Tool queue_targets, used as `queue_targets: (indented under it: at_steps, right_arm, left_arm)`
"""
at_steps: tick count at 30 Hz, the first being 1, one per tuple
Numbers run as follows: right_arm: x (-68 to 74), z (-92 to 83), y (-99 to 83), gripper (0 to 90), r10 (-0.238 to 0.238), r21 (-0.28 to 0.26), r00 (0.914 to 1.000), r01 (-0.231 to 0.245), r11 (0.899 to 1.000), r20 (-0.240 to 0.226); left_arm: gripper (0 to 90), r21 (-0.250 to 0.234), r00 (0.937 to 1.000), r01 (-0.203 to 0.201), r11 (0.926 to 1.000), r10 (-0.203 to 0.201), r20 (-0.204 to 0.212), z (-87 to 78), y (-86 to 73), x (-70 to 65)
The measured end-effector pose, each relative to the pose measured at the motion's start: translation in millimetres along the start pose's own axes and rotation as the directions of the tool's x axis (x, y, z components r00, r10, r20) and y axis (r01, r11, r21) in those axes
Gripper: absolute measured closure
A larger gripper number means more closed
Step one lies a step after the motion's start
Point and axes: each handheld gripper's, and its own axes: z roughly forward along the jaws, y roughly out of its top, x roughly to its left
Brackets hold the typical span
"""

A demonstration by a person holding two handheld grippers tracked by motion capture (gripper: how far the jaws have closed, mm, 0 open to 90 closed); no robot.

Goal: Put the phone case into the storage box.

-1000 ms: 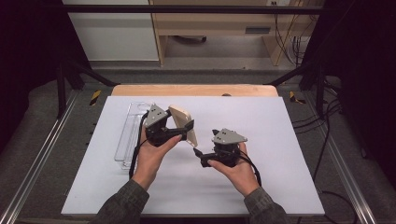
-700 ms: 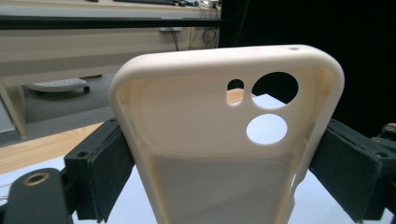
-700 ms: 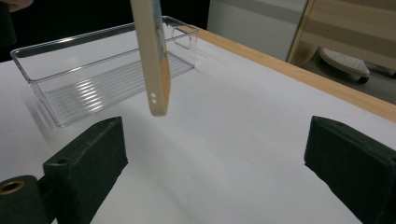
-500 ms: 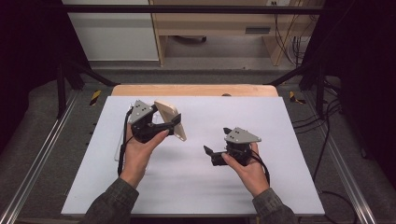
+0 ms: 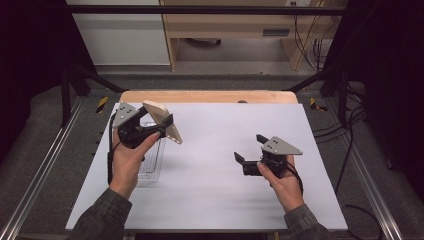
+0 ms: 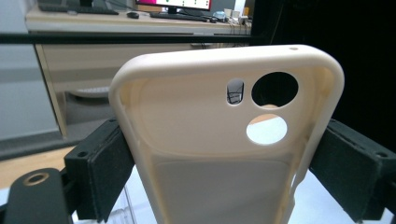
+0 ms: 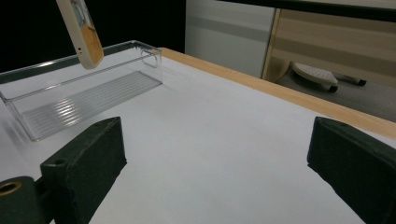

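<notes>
A cream phone case (image 5: 163, 121) (image 6: 219, 140) with round camera holes is held off the table, and my left gripper (image 5: 161, 126) (image 6: 224, 172) is shut on its two long sides. It hangs over the right edge of a clear plastic tray (image 5: 153, 157) (image 7: 84, 100) at the table's left; the case's lower end (image 7: 81, 35) also hangs above the tray in the right gripper view. My right gripper (image 5: 250, 152) (image 7: 215, 163) stands open with nothing between its jaws, low over the white table surface (image 5: 215, 150) at the right of the middle.
The white sheet covers a table with a wooden far edge (image 5: 210, 96). Dark metal frame rails (image 5: 40, 170) run along both sides. A desk and cables (image 5: 305, 45) stand beyond the table.
My left gripper has carried the case to the left and farther back, over the tray. My right gripper has drawn away to the right, empty and open.
</notes>
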Motion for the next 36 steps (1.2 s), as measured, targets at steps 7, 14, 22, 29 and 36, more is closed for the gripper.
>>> queue_targets:
  at_steps: [7, 14, 22, 29, 36]
  right_arm:
    - [-10.8, -13.4, -6.4, 3.9, 0.019, -0.018, 0.9990, -0.018, 1.000, 0.041]
    - [-22.0, -28.4, -15.6, 3.9, 0.033, -0.026, 0.9947, -0.031, 0.999, 0.097]
    - [-31.2, -48.7, -32.2, 5.0, 0.051, -0.035, 0.9850, -0.046, 0.998, 0.165]
    - [-31.9, -61.1, -48.1, 8.0, 0.075, -0.040, 0.9780, -0.068, 0.997, 0.195]
    - [-28.5, -66.8, -59.6, 5.5, 0.071, -0.043, 0.9769, -0.063, 0.997, 0.201]
  left_arm:
    - [10.9, -0.011, 0.9989, 0.004, 0.9999, -0.004, -0.048, -10.3, 5.4, 16.8]
    - [10.9, -0.018, 0.9953, -0.016, 0.9997, 0.014, -0.096, -19.0, 11.8, 27.8]
    - [10.9, -0.018, 0.9900, -0.021, 0.9996, 0.018, -0.140, -26.1, 18.0, 39.6]
    - [10.9, 0.005, 0.9844, -0.042, 0.9991, 0.042, -0.171, -26.7, 17.8, 44.7]
    - [10.9, 0.016, 0.9805, -0.047, 0.9988, 0.049, -0.190, -25.9, 17.7, 47.4]
